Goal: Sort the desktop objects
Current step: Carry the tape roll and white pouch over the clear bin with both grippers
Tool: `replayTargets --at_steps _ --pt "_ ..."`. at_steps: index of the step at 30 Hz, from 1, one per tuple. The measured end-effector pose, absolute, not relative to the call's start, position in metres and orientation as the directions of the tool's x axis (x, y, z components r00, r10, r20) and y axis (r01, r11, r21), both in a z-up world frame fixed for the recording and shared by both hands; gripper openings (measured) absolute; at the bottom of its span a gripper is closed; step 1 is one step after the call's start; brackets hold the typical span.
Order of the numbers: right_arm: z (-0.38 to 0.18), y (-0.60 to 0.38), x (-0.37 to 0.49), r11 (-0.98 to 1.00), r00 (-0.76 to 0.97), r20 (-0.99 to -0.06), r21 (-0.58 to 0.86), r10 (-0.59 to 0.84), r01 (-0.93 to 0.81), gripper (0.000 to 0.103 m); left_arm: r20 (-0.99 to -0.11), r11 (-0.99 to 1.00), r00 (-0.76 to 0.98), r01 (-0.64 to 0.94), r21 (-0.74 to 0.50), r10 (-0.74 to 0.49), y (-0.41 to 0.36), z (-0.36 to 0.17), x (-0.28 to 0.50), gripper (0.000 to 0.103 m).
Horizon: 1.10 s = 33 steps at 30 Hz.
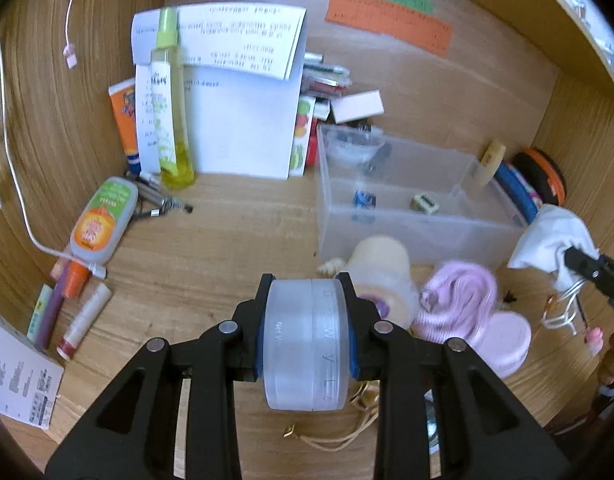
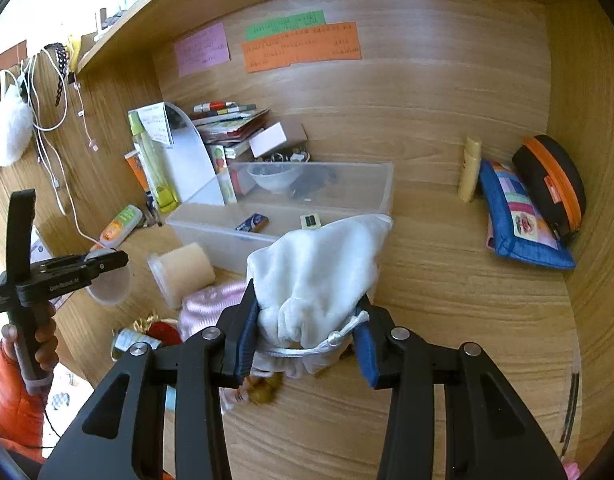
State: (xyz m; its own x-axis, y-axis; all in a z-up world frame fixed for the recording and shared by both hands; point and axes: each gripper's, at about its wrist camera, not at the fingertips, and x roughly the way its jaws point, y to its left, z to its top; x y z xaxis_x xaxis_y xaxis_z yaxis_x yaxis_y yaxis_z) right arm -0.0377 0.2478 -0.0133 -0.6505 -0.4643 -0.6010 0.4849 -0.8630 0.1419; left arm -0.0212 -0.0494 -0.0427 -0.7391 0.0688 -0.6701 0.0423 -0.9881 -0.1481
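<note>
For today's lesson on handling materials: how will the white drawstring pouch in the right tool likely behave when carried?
The white drawstring pouch is probably floppy: it bunches and sags between the right tool pads. It looks light, as the cloth hangs loosely. Its dangling cord may snag.

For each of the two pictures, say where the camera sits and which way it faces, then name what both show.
Left wrist: on left gripper, facing down-forward at frosted jar it holds; right gripper shows.
Right wrist: on right gripper, facing white pouch it holds; hand shows.
Shared: clear bin, desk.
</note>
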Motion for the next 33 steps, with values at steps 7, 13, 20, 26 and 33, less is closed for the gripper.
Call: replayTargets --at_steps 7,13,20,26,33 --pt "-0.008 0.244 -0.052 -0.861 -0.659 -0.581 0.158 -0.477 0.484 0.038 -0.642 -0.987 -0.761 0.015 -0.158 0.091 -0.042 -0.024 -0.037 0.029" --pt "-0.006 0.239 -0.065 -0.862 -0.664 -0.576 0.157 -0.476 0.482 0.038 -0.637 -0.985 -0.762 -0.010 -0.172 0.119 -0.036 -0.015 -0.057 0.029" --pt "-0.007 0.230 -0.084 -0.857 -0.653 -0.587 0.149 -0.478 0.494 0.038 -0.644 -0.982 -0.749 -0.050 -0.180 0.156 -0.027 -0.008 -0.087 0.029" --pt "-0.012 0.224 -0.104 -0.855 -0.633 -0.612 0.149 -0.474 0.496 0.038 -0.654 -0.977 -0.731 -0.080 -0.198 0.192 -0.020 -0.004 -0.114 0.029" --pt "-0.019 0.215 -0.123 -0.854 -0.618 -0.634 0.137 -0.465 0.502 0.038 -0.684 -0.985 -0.709 -0.096 -0.146 0.171 -0.005 -0.010 -0.145 0.029"
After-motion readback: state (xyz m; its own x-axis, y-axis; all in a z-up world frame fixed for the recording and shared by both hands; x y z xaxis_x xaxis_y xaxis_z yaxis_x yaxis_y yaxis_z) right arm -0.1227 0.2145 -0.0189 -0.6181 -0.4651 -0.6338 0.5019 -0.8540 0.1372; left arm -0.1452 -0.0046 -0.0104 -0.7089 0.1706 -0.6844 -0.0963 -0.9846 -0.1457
